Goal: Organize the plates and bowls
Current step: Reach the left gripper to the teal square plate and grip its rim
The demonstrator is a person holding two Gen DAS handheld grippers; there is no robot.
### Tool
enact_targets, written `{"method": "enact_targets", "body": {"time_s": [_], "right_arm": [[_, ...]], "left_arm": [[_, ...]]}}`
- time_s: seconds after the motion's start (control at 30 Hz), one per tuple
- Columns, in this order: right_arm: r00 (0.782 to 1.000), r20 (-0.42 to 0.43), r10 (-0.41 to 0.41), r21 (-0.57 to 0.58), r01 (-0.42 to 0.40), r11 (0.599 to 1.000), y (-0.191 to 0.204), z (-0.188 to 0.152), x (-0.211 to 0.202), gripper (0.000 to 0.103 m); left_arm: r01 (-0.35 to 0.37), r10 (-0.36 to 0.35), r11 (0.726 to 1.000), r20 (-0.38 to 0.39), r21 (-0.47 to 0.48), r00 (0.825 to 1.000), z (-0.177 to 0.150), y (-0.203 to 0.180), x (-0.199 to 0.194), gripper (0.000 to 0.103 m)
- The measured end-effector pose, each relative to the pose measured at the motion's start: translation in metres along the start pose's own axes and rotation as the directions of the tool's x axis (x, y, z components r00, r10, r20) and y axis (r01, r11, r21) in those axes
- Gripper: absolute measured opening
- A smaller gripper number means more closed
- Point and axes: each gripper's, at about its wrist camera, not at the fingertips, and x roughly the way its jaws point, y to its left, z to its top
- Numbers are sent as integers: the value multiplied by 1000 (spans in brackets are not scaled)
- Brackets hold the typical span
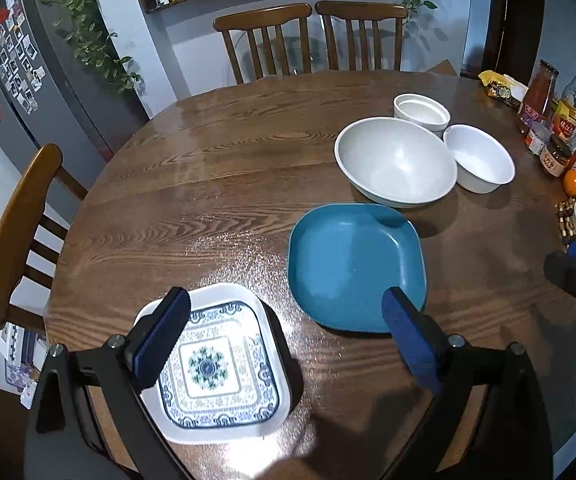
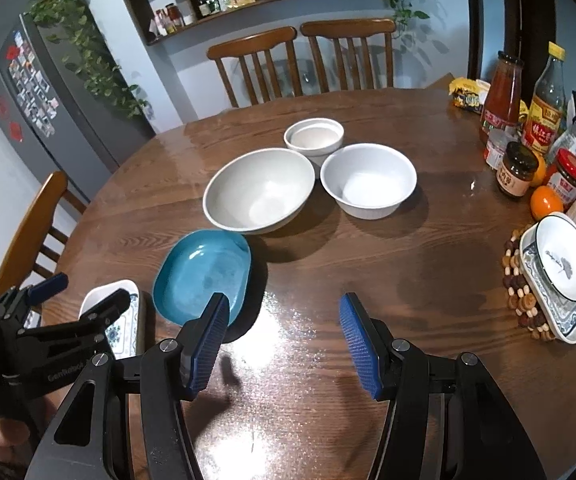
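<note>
Fingers [image 1: 167,336] of our left gripper [image 1: 283,340] stand wide apart with nothing between them, hanging over the near-left edge of the tabletop [image 1: 215,168]. Beneath its left finger lies the patterned square plate [image 1: 223,372], white-rimmed with blue ornament, right at the near edge. We cannot tell whether that finger touches the plate or only hangs above it.

Our right gripper [image 2: 283,344] holds its fingers [image 2: 358,346] about half apart, empty, above bare wood near the tabletop's near edge.

The blue plate [image 1: 352,264] sits just beside the patterned square plate, toward the tabletop's middle. Past it, 3 white bowls cluster together: the large bowl [image 2: 259,190] just beyond the blue plate, the medium bowl [image 2: 368,180] to its right and close against it, the small bowl [image 2: 314,136] behind the 2, toward the far edge.

At the right edge of the tabletop a small white bowl with dark print [image 2: 564,264] rests in a second patterned plate [image 2: 564,320], which lies on a beaded trivet [image 2: 518,292]. Behind these stand jars and bottles [image 2: 528,128] and an orange [image 2: 546,202].

3 wooden chairs [image 2: 255,64] ring the far and left edges.
</note>
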Motion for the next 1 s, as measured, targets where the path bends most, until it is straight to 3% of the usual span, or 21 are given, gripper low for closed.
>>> {"method": "enact_targets", "body": {"time_s": [0.57, 0.7, 1.0], "right_arm": [[994, -107, 1, 35, 3, 999, 12, 0, 64, 58], [990, -143, 13, 47, -7, 999, 13, -3, 82, 58], [979, -200, 41, 46, -32, 998, 17, -10, 109, 58]], "left_arm": [[9, -5, 999, -118, 34, 993, 16, 7, 67, 93], [26, -19, 998, -142, 50, 990, 15, 5, 79, 86], [61, -43, 994, -193, 87, 980, 9, -6, 100, 55]]}}
